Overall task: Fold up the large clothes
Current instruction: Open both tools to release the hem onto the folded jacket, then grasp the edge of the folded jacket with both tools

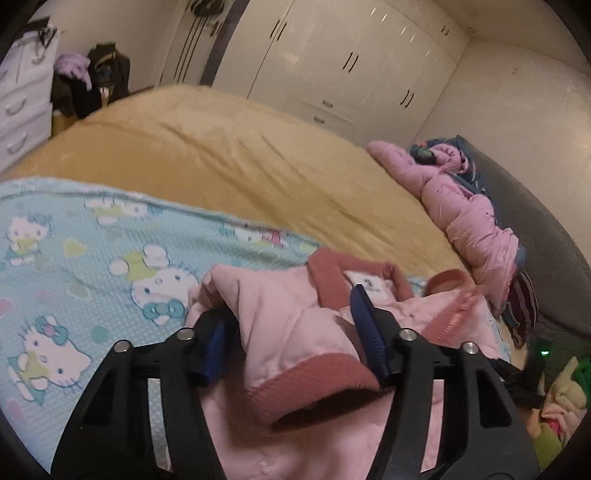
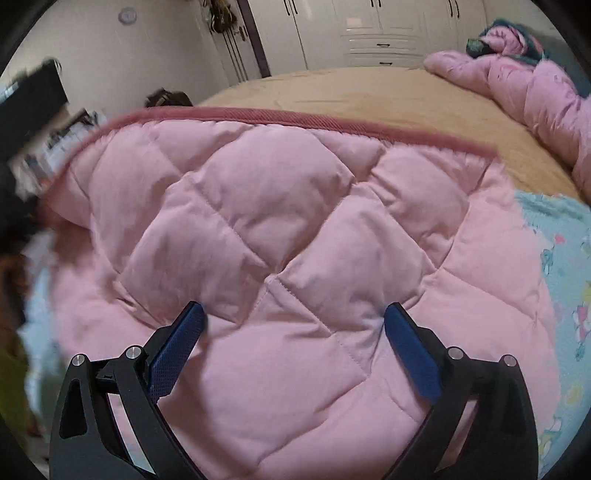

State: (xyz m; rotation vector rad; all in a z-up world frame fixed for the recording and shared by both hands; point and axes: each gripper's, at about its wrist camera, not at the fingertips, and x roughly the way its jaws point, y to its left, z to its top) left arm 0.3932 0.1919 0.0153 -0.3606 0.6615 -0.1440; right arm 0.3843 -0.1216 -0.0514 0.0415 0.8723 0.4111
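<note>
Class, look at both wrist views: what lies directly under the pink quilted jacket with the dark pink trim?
The pink quilted jacket lies on a light blue cartoon-cat blanket, which overlaps a mustard-yellow bedspread. Whatever lies beneath the jacket's middle is hidden.

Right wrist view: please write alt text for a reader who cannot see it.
The open right gripper presses its blue fingertips onto a pink quilted jacket with a darker pink ribbed edge, spread over a light blue cartoon-print blanket on a bed with a tan cover. Another pink puffy garment lies at the far right, with white wardrobes behind.
</note>
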